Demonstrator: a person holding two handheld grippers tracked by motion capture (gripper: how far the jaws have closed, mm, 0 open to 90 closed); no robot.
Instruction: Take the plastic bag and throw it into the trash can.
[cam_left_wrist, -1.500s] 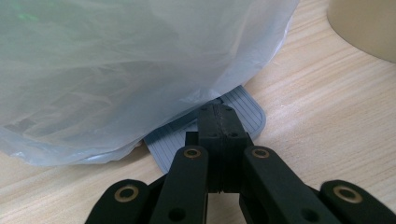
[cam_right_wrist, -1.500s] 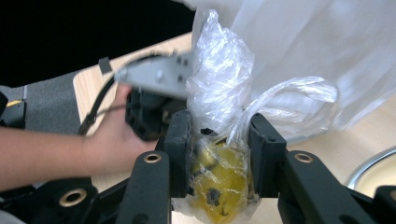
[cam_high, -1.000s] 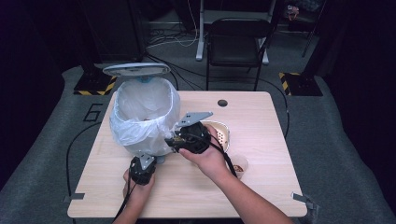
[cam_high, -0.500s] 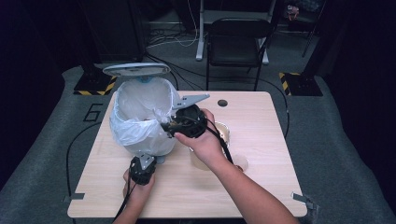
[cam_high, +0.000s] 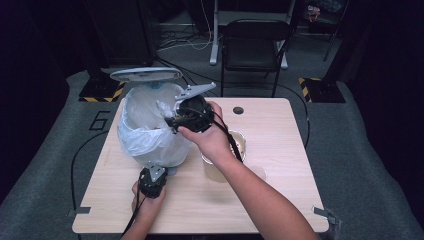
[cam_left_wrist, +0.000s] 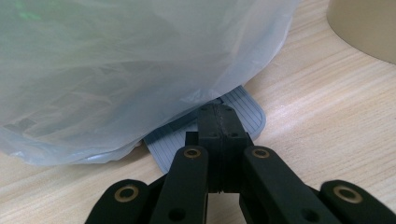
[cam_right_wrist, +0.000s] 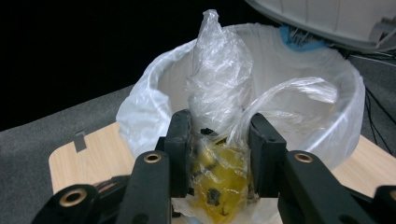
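A small pedal bin (cam_high: 150, 135) lined with a white plastic bag stands at the table's left, its grey lid (cam_high: 145, 75) raised. My right gripper (cam_high: 169, 119) hangs at the bin's near-right rim, shut on a crumpled clear bag (cam_right_wrist: 219, 84) with yellow scraps in its bottom. That bag (cam_high: 164, 107) pokes up over the liner's opening (cam_right_wrist: 299, 116). My left gripper (cam_left_wrist: 218, 114) has its jaws shut together, tips resting on the bin's ribbed grey pedal (cam_left_wrist: 175, 140). From above, the left gripper (cam_high: 156, 172) sits at the foot of the bin.
A tan round container (cam_high: 220, 167) stands right of the bin, under my right forearm; its side (cam_left_wrist: 369, 28) appears in the left gripper view. The wooden table (cam_high: 280, 125) has a small dark hole (cam_high: 238, 110) at the back. A folding chair (cam_high: 252, 40) stands beyond.
My right gripper has risen from the tan container and moved left and away to the bin's rim, carrying the clear bag. The left gripper has stayed on the pedal.
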